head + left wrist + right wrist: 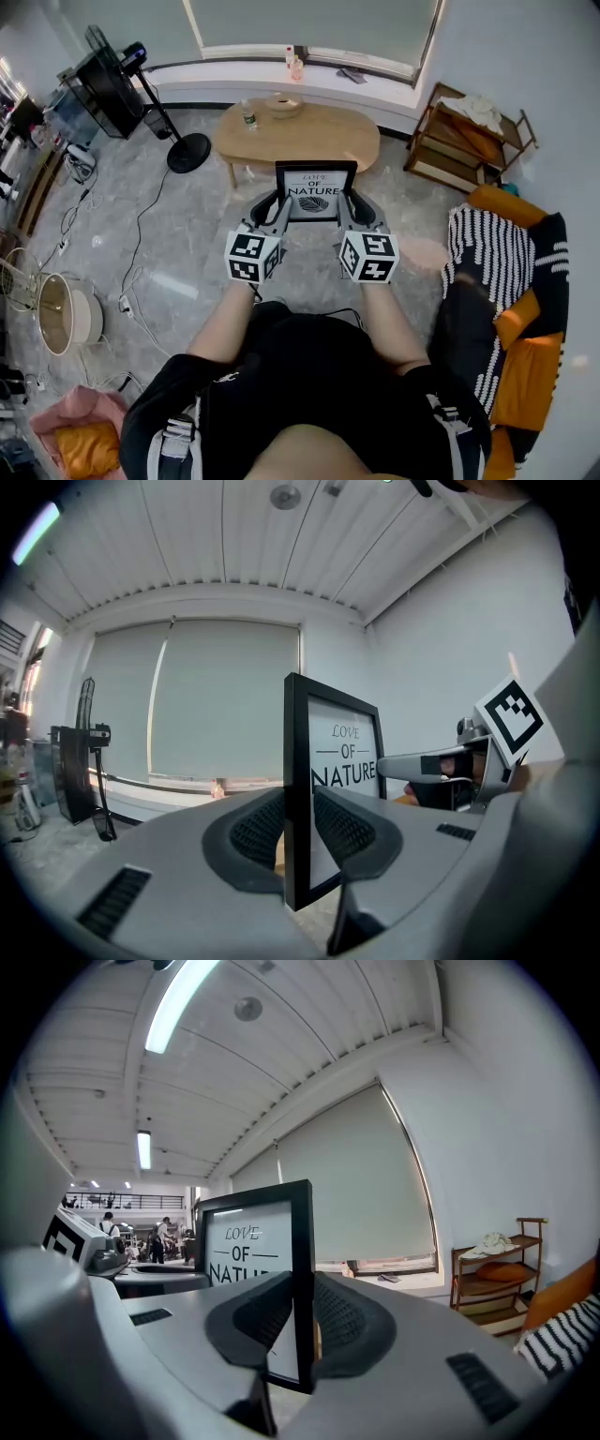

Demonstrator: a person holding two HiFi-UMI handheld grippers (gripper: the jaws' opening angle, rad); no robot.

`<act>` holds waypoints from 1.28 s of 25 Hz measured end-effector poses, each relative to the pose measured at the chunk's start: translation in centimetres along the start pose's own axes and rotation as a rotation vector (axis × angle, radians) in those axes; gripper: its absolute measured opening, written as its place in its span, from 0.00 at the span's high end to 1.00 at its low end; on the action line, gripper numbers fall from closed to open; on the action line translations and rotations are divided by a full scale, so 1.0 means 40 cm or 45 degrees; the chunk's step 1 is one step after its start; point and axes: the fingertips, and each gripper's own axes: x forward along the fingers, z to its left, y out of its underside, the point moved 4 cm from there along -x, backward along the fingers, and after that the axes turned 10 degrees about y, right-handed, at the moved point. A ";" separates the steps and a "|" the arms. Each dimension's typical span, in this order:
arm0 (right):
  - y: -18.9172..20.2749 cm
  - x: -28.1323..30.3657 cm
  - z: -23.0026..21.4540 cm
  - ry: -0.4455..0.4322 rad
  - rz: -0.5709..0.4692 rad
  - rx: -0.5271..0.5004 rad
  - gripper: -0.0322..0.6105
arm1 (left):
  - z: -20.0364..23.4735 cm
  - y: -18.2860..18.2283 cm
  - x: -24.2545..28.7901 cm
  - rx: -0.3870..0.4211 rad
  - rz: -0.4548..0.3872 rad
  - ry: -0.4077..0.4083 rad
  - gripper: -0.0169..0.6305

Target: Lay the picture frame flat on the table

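A black picture frame (316, 191) with a "LOVE OF NATURE" print is held upright in the air, in front of the oval wooden table (356, 136). My left gripper (277, 204) is shut on the frame's left edge (298, 799). My right gripper (344, 204) is shut on its right edge (302, 1279). In the left gripper view the print (345, 757) faces right, and the right gripper (441, 766) shows behind it. In the right gripper view the print (246, 1241) faces left.
On the table stand a small bottle (248, 116) and a round object (284, 105). A floor fan (185, 148) stands left of the table, a wooden shelf (464, 141) to the right, and a sofa with a striped throw (511, 272) at the far right. Cables cross the floor (141, 234).
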 end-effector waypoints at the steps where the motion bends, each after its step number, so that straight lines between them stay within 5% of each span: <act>1: 0.000 0.005 -0.004 -0.001 -0.002 -0.001 0.82 | 0.003 0.000 0.007 -0.003 0.001 0.002 0.80; 13: 0.022 0.266 -0.065 0.040 0.021 -0.023 0.82 | 0.188 0.043 0.231 -0.046 -0.010 0.066 0.80; 32: -0.085 1.117 -0.075 0.209 0.133 -0.018 0.81 | 0.899 -0.034 0.825 -0.108 0.084 0.317 0.80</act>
